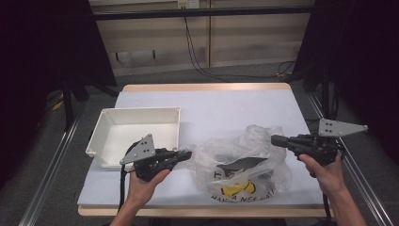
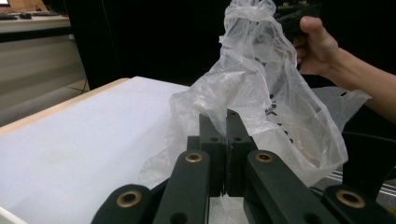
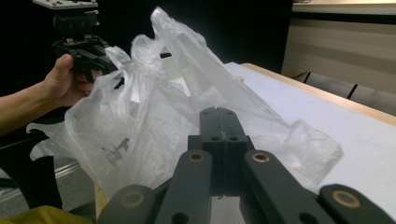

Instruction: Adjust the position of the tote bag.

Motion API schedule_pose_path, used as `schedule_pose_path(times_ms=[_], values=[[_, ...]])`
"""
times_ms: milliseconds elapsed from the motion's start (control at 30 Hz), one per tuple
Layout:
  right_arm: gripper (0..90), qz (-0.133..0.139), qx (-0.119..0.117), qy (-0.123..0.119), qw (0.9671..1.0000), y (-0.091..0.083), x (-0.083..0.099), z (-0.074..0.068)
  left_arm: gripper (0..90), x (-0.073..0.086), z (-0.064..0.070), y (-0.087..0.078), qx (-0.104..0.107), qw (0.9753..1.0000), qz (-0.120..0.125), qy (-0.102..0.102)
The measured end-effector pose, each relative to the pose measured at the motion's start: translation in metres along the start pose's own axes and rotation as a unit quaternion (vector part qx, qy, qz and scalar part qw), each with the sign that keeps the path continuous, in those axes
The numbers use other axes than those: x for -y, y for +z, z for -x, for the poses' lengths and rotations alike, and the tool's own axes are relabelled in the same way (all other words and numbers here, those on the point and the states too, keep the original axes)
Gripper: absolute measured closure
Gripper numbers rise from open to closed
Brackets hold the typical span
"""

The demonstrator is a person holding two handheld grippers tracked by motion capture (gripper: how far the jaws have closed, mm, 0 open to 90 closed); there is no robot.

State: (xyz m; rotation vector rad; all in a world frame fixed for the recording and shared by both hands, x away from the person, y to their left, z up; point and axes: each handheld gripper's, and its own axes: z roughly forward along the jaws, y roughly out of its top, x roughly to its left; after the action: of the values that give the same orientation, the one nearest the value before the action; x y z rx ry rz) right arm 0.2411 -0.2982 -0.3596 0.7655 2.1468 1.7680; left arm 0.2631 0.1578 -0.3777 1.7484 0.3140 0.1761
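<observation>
On the bench [image 1: 155, 101]: a clear plastic bag [image 1: 242, 162] stretched between both grippers.
Left gripper [image 1: 187, 154] and right gripper [image 1: 274, 140] jaws each pinch a bag edge; white tray [image 1: 136, 134] nearby.

Bag lettering [image 1: 235, 197]: at 6 o'clock, creased, unreadable.
Dark item in bag [image 1: 242, 163]: veiled by film, unidentifiable.

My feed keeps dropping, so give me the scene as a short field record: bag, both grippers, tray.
bag: clear plastic bag with printed lettering, on the white table cover, stretched between both grippers
left gripper: shut on the bag's left edge
right gripper: shut on the bag's right edge
tray: white tray, empty, left of the bag
</observation>
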Motion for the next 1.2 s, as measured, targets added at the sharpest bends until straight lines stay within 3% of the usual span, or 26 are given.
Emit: schedule_pose_path(times_ms=[267, 467, 767, 933, 1067, 1100, 1200], values=[[90.0, 0.004, 0.030, 0.007, 0.9995, -0.028, 0.008, 0.005, 90.0, -0.006, -0.004, -0.015, -0.020, 0.9997, 0.011, -0.003], [90.0, 0.000, 0.062, 0.011, 0.9980, -0.049, 0.016, 0.009, 90.0, -0.008, -0.003, -0.013, -0.025, 0.9996, -0.007, 0.012], [90.0, -0.011, 0.116, 0.018, 0.9930, -0.081, 0.032, 0.014, 90.0, -0.001, -0.008, -0.018, -0.036, 0.9991, -0.023, 0.007], [90.0, -0.029, 0.131, 0.026, 0.9906, -0.085, 0.047, 0.016, 90.0, 0.011, -0.007, -0.023, -0.042, 0.9983, -0.040, 0.005], [90.0, -0.034, 0.133, 0.036, 0.9899, -0.085, 0.055, 0.018, 90.0, 0.027, -0.008, -0.025, -0.049, 0.9970, -0.059, -0.008], [90.0, -0.036, 0.129, 0.038, 0.9902, -0.083, 0.057, 0.019, 90.0, 0.031, -0.007, -0.024, -0.044, 0.9974, -0.055, -0.013], [90.0, -0.044, 0.118, 0.041, 0.9911, -0.076, 0.063, 0.016, 90.0, 0.035, -0.003, -0.016, -0.034, 0.9966, -0.075, -0.005]])
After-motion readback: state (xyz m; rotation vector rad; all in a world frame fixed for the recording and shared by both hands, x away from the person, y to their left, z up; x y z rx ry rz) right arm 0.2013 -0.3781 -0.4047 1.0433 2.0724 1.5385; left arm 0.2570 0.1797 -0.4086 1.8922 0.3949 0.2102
